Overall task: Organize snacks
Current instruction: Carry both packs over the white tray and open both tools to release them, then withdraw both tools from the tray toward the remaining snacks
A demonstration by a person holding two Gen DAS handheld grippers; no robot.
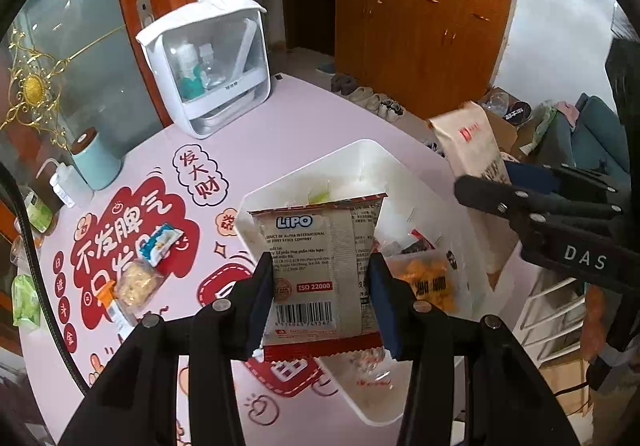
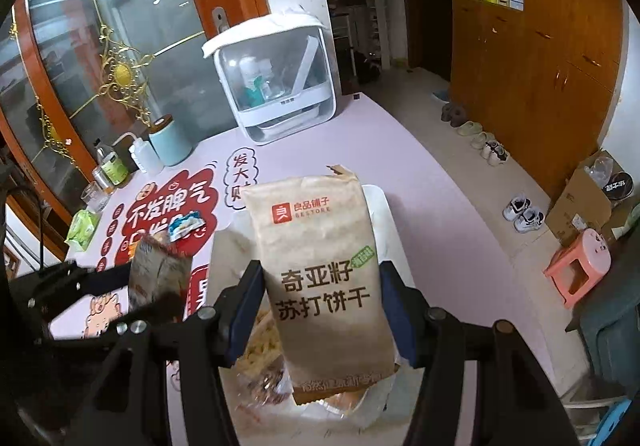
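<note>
My left gripper (image 1: 319,292) is shut on a white and red LiPO snack packet (image 1: 320,270), held upright above the white bin (image 1: 424,186). My right gripper (image 2: 320,304) is shut on a tan soda cracker bag (image 2: 320,278), also lifted over the white bin (image 2: 380,206). In the left wrist view the cracker bag (image 1: 476,162) and right gripper (image 1: 536,206) appear at the right. The right wrist view shows the LiPO packet (image 2: 158,272) in the left gripper (image 2: 104,286) at the left. The bin holds an orange snack bag (image 1: 428,278) and other packets.
On the pink table (image 1: 304,118) lie a blue-white packet (image 1: 160,242), a clear-wrapped cake (image 1: 138,284) and a green packet (image 1: 25,300). A white cabinet box (image 1: 208,66), teal canister (image 1: 94,162) and squeeze bottle (image 1: 66,182) stand at the back. Shoes and a pink stool (image 2: 580,266) are on the floor.
</note>
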